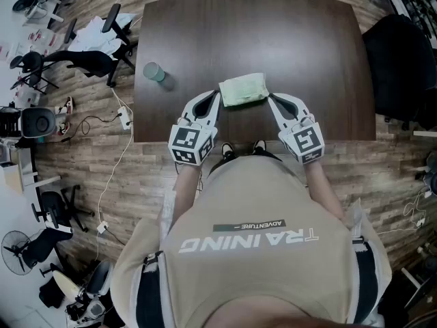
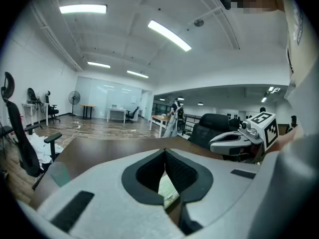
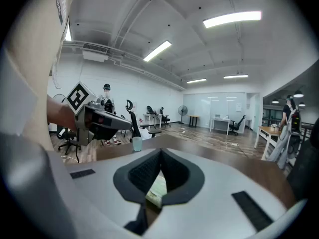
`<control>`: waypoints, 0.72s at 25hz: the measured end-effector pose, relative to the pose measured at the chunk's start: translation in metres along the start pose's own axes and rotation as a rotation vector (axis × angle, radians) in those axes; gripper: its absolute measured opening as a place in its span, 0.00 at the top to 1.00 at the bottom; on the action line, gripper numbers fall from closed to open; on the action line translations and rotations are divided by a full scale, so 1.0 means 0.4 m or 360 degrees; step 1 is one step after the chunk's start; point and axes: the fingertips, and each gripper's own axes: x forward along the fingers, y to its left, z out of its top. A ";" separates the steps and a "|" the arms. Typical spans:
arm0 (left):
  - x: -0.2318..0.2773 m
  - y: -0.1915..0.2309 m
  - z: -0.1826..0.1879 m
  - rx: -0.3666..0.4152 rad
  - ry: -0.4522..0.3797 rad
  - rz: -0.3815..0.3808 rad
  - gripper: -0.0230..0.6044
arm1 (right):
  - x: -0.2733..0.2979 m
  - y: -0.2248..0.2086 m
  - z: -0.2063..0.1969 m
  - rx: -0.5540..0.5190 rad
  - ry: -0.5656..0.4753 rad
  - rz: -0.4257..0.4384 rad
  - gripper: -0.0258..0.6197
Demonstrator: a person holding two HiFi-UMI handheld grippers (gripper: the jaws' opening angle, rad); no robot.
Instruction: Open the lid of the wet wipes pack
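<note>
The wet wipes pack, pale green and flat, lies on the dark wooden table near its front edge. My left gripper rests just left of the pack, jaws together with nothing between them. My right gripper sits just right of the pack, also shut and empty. In the left gripper view the closed tips of the left gripper meet above a strip of the pack. The right gripper view shows the same: the right gripper with the pack below it. The lid's state is not visible.
A teal cup stands on the table's left side. Office chairs and cables crowd the wooden floor to the left. A black chair stands at the table's right end. The person's torso is close to the table's front edge.
</note>
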 end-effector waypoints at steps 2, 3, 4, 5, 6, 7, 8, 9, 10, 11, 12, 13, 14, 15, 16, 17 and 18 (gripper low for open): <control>0.005 -0.004 0.012 0.0004 -0.0010 0.0017 0.95 | -0.004 -0.019 -0.003 0.0020 -0.0004 0.0004 0.94; 0.009 -0.005 0.018 0.0005 -0.0016 0.0023 0.95 | -0.005 -0.027 -0.003 0.0027 -0.0009 0.0008 0.94; 0.012 -0.006 0.024 0.0005 -0.0021 0.0028 0.95 | -0.004 -0.034 0.000 0.0028 -0.0013 0.0013 0.94; 0.014 -0.008 0.028 0.0003 -0.0025 0.0033 0.95 | -0.002 -0.039 0.002 0.0023 -0.0018 0.0019 0.94; 0.015 -0.010 0.030 0.0000 -0.0026 0.0039 0.95 | 0.001 -0.042 0.005 0.0015 -0.0022 0.0030 0.94; 0.015 -0.013 0.030 -0.0003 -0.0024 0.0047 0.95 | 0.005 -0.044 0.008 0.0008 -0.0027 0.0046 0.94; 0.016 -0.015 0.028 -0.0005 -0.0018 0.0055 0.95 | 0.010 -0.046 0.010 0.0003 -0.0033 0.0063 0.94; 0.017 -0.017 0.024 -0.0008 -0.0007 0.0062 0.95 | 0.015 -0.049 0.010 0.0001 -0.0037 0.0080 0.94; 0.021 -0.018 0.017 -0.0012 0.0007 0.0067 0.95 | 0.022 -0.053 0.009 0.0002 -0.0038 0.0094 0.94; 0.025 -0.018 0.009 -0.0015 0.0024 0.0071 0.95 | 0.028 -0.056 0.005 0.0005 -0.0034 0.0106 0.94; 0.029 -0.019 0.001 -0.0016 0.0044 0.0076 0.95 | 0.033 -0.058 -0.002 0.0010 -0.0029 0.0118 0.94; 0.031 -0.020 -0.008 -0.0015 0.0066 0.0082 0.95 | 0.038 -0.059 -0.009 0.0016 -0.0022 0.0130 0.94; 0.032 -0.022 -0.017 -0.0014 0.0086 0.0090 0.95 | 0.041 -0.057 -0.019 0.0019 -0.0013 0.0145 0.94; 0.033 -0.024 -0.026 -0.0017 0.0102 0.0098 0.95 | 0.045 -0.053 -0.029 0.0016 -0.0001 0.0162 0.94; 0.035 -0.025 -0.034 -0.0023 0.0114 0.0106 0.95 | 0.051 -0.049 -0.040 0.0005 0.0016 0.0181 0.94; 0.037 -0.025 -0.041 -0.0034 0.0122 0.0114 0.95 | 0.057 -0.044 -0.053 -0.0015 0.0038 0.0202 0.94; 0.039 -0.025 -0.049 -0.0049 0.0129 0.0120 0.95 | 0.064 -0.039 -0.066 -0.0038 0.0063 0.0224 0.94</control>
